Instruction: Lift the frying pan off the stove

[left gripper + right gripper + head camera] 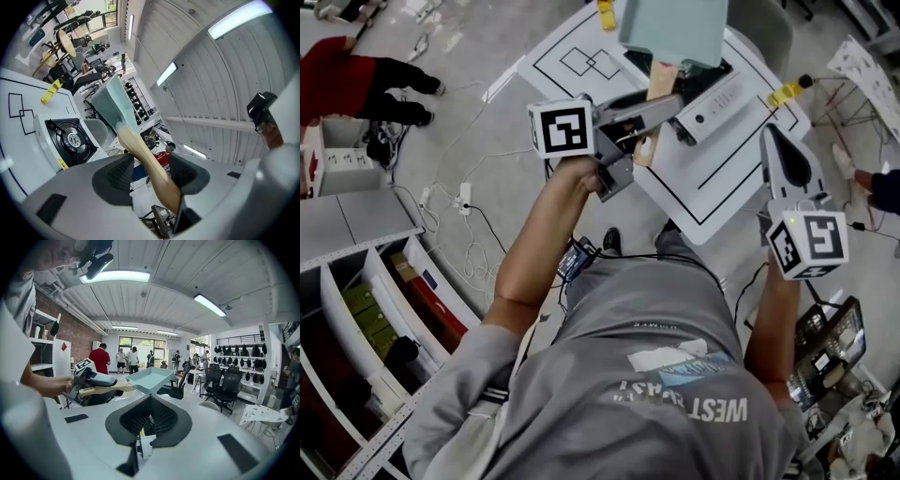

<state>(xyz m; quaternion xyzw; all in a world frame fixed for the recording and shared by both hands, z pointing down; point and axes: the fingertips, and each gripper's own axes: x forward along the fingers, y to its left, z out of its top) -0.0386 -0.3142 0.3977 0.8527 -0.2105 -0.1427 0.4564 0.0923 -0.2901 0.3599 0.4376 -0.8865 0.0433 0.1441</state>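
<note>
My left gripper [152, 171] pinches the wooden handle [140, 152] of the frying pan [673, 30], holding it raised, apparently clear of the stove [70, 138] on the far table. My right gripper [149, 417] hangs near right, jaws pressed together, empty because one grip suffices.

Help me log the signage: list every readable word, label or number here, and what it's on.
"WEST", then seemingly "COAST", partly creased: upside down on the person's grey T-shirt.
Yellow label on the white gas stove: too small to read.
Nothing else legible.
</note>
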